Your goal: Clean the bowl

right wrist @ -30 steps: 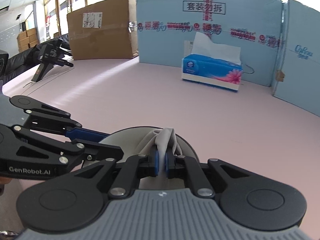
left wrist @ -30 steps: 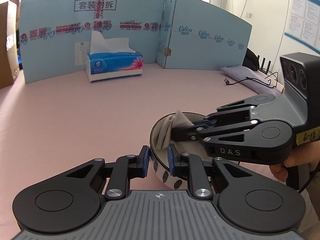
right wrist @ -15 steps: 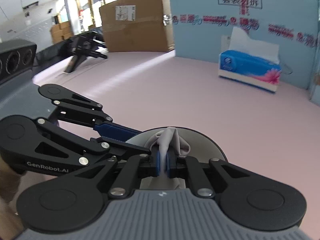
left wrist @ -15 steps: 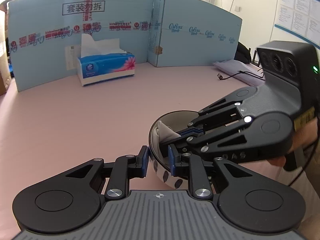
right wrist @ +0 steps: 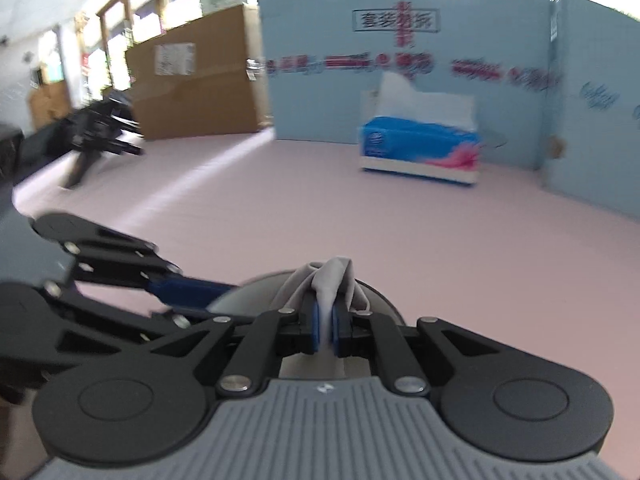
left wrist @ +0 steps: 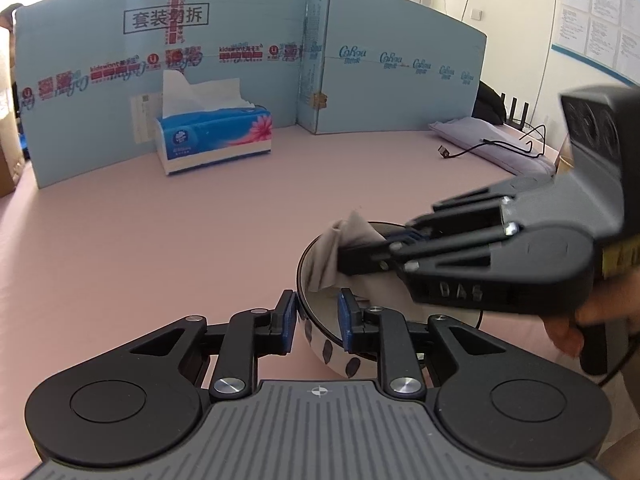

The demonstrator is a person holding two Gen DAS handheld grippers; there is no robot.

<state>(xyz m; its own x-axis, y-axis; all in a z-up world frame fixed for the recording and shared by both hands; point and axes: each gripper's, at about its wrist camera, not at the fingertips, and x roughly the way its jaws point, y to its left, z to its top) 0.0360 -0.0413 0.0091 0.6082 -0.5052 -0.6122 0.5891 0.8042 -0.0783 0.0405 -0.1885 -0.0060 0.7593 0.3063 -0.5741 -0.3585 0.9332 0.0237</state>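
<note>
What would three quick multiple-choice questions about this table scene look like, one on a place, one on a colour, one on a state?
1. Where is the blue tissue box?
A. inside the bowl
B. on the pink table, by the light blue cardboard wall
C. in a gripper

2. What colour is the cloth held by the right gripper?
A. bright red
B. dark green
C. pale grey-beige

3. How does the left gripper hold the round spotted bowl?
A. by its rim, one of its fingers inside
B. from underneath
C. not at all

Answers: 1 B, the box stands before the wall. 2 C, the fabric between the blue pads is pale. 3 A, the rim passes between the pads.
</note>
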